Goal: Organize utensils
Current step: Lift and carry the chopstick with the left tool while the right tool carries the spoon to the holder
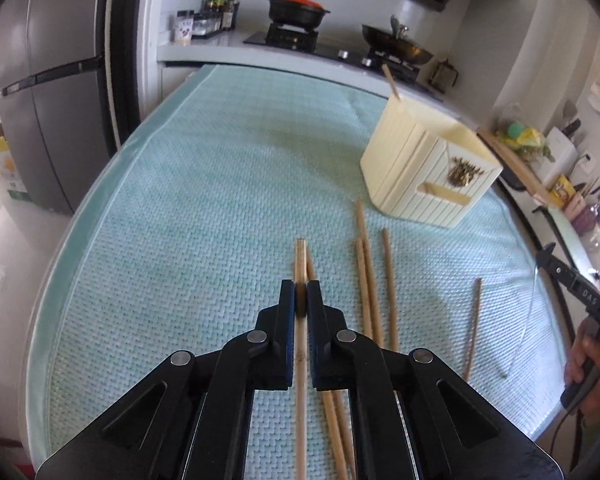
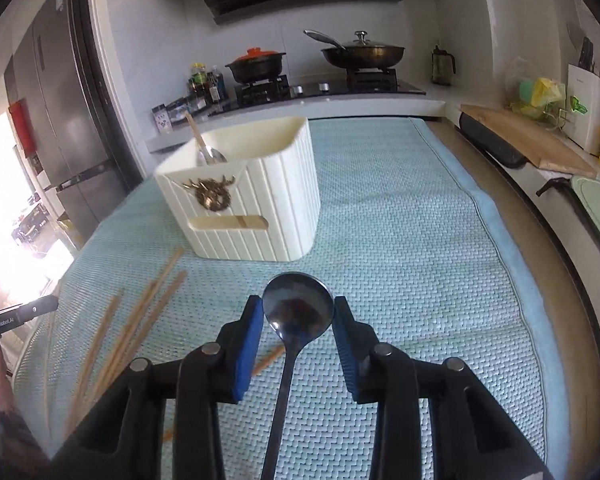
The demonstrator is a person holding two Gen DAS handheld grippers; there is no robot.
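A cream ribbed utensil holder (image 1: 428, 168) stands on the light blue woven mat (image 1: 200, 200); it also shows in the right wrist view (image 2: 252, 200), with one wooden-handled utensil (image 2: 204, 144) inside. Several wooden chopsticks (image 1: 374, 280) lie loose on the mat. My left gripper (image 1: 301, 294) is shut on a wooden chopstick (image 1: 300, 256) that runs forward between its pads. My right gripper (image 2: 298, 312) has its jaws on either side of the bowl of a dark metal spoon (image 2: 298, 308); the spoon's handle runs back under the gripper. More chopsticks (image 2: 140, 320) lie left of it.
A stove with a black pot with orange lid (image 1: 298, 10) and a wok (image 1: 396, 42) is behind the table. A grey fridge (image 1: 48, 80) stands left. A wooden board (image 2: 528, 140) and counter clutter lie right. The other hand-held gripper (image 1: 576, 288) shows at the right edge.
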